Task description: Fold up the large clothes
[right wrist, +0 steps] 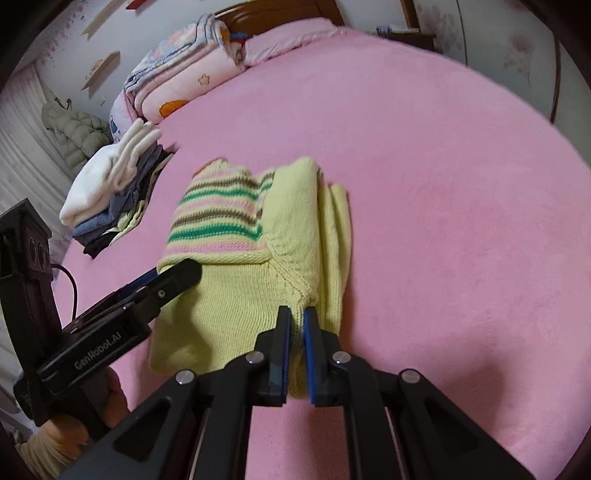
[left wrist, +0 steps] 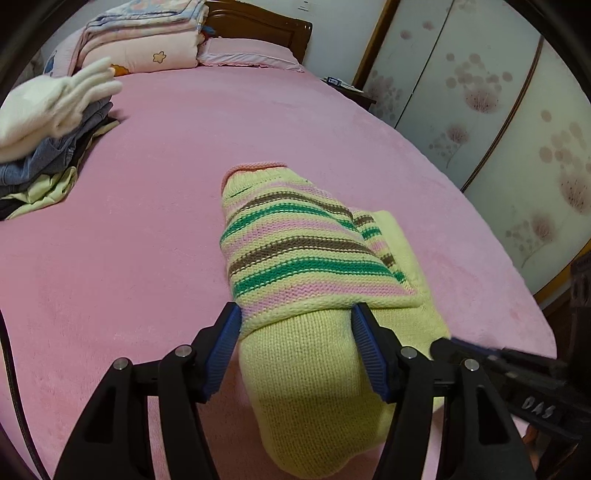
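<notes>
- The pink bed [right wrist: 443, 184] fills the scene.
- A pile of folded clothes [right wrist: 110, 199] sits far left.
- The folded striped sweater [right wrist: 236, 258] lies near the bed's middle.
- The left gripper [left wrist: 295, 328] grasps the sweater's thick near-left fold.
- The right gripper [right wrist: 296, 325] is clenched on its near-right edge.

Chunky knit sweater [left wrist: 295, 254], matt; fleecy bedspread [left wrist: 147, 240] (soft nap); glossy wood headboard [left wrist: 258, 26].
</notes>
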`<state>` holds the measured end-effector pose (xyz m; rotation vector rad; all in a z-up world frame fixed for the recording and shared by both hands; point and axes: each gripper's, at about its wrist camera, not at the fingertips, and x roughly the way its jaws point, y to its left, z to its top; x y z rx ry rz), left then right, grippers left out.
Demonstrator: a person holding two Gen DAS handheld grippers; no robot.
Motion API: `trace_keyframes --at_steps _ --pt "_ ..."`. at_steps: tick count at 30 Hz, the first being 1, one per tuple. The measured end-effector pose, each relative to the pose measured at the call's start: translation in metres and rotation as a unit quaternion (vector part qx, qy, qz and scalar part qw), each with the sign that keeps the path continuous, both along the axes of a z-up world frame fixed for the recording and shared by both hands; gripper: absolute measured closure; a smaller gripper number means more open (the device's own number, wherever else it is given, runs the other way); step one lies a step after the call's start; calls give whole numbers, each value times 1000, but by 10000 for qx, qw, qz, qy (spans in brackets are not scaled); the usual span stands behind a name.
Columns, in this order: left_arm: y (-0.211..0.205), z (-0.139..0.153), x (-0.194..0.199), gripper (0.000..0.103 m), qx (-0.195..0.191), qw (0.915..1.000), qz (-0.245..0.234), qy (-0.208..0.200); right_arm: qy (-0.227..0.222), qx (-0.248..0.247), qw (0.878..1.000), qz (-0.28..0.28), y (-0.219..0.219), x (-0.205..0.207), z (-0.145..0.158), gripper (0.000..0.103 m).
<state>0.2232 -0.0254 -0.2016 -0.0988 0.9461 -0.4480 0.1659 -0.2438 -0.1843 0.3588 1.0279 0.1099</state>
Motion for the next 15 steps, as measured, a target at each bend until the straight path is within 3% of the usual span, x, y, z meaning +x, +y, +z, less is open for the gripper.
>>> trace_keyframes --at_steps 3,15 --pt "0 -2 5 41 -38 10000 44 55 26 19 10000 -79 -3 6 6 83" --pt "0 -4 3 37 -23 9998 155 108 -491 -40 9987 -160 5 31 35 83"
